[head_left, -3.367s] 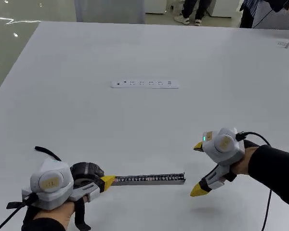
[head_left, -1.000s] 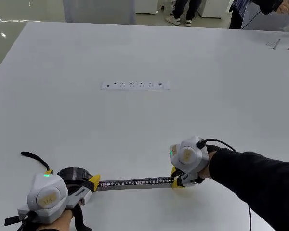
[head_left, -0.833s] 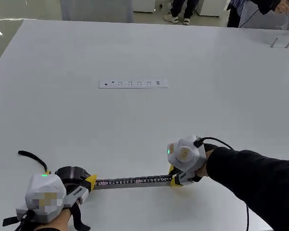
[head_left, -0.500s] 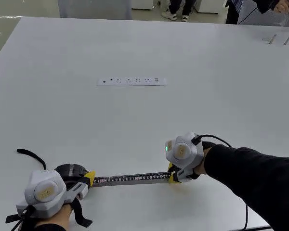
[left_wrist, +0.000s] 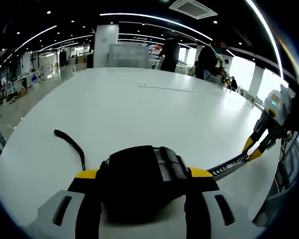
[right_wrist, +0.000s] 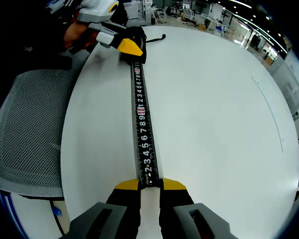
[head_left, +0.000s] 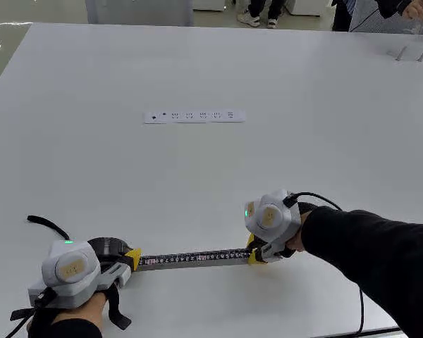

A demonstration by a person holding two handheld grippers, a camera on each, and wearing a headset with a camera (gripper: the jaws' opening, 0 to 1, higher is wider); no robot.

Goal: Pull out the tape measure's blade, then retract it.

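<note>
the right gripper had its two yellow-tipped jaws closed on the free end of the blade, with the lowest numbers of the scale starting right at the tips. gripping the very end looked like a sensible hold. it gave the person a firm purchase for drawing the strip out and, by judgement, for feeding it back slowly rather than letting it snap home. a dark sleeve reached in behind that gripper from the person's right.

from there the blade lay flat and straight on the white table, printed side up. it ran across to the tape measure, whose black body sat on the table clamped between the jaws of the left gripper. one yellow tip sat on each flank. that grip appeared to anchor the body so that a pull on the blade would not drag the whole thing along the surface. with the two grippers set apart along one line, the strip stayed taut and untwisted.

a black strap trailed loose from the body onto the table, clear of the blade. a white power strip lay well apart, farther across the table, and played no part in the work.

a fair length of blade was out, so the pull seemed under way or done. the retraction was not yet made.
</note>
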